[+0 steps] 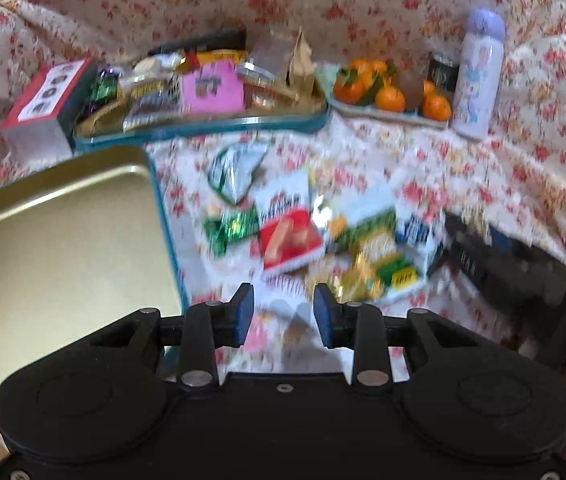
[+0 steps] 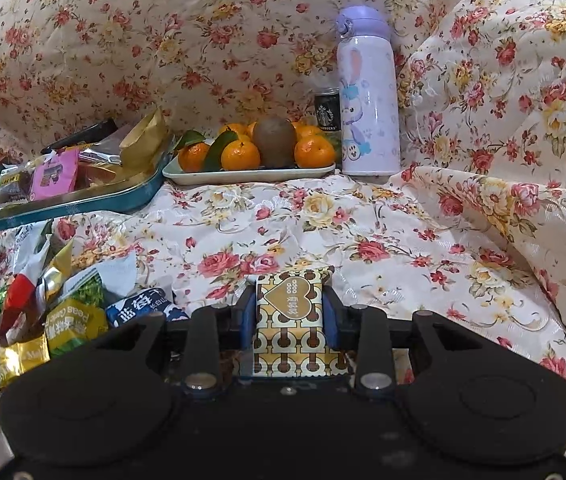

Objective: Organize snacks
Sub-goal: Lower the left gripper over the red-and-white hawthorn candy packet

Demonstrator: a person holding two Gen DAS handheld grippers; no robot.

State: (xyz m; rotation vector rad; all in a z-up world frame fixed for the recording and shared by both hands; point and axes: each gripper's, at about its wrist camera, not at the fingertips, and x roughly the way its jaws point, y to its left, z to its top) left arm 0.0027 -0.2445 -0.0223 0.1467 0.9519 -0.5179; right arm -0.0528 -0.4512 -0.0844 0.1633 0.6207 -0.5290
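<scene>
Gold-and-brown heart-printed snack packet [image 2: 289, 322] pinched in right hand-held gripper [image 2: 289, 316]; left hand-held gripper [image 1: 283, 314] parted, empty.

Cloth [image 2: 363, 220]: cream, printed with red, pink and yellow roses. Flask [image 2: 368, 96]: lilac, darker purple cap, pastel rabbit figure. Mandarins [image 2: 240, 155]: orange, green leaves; kiwi [image 2: 274, 141] brown. Fruit tray [image 2: 249, 172]: pale. Tin [image 1: 63, 248]: gold inside, teal outer wall. Packet [image 2: 289, 312] between the pads: gold and white with brown dots, gold heart. Pads [image 1: 243, 312]: blue on black gripper bodies.
</scene>
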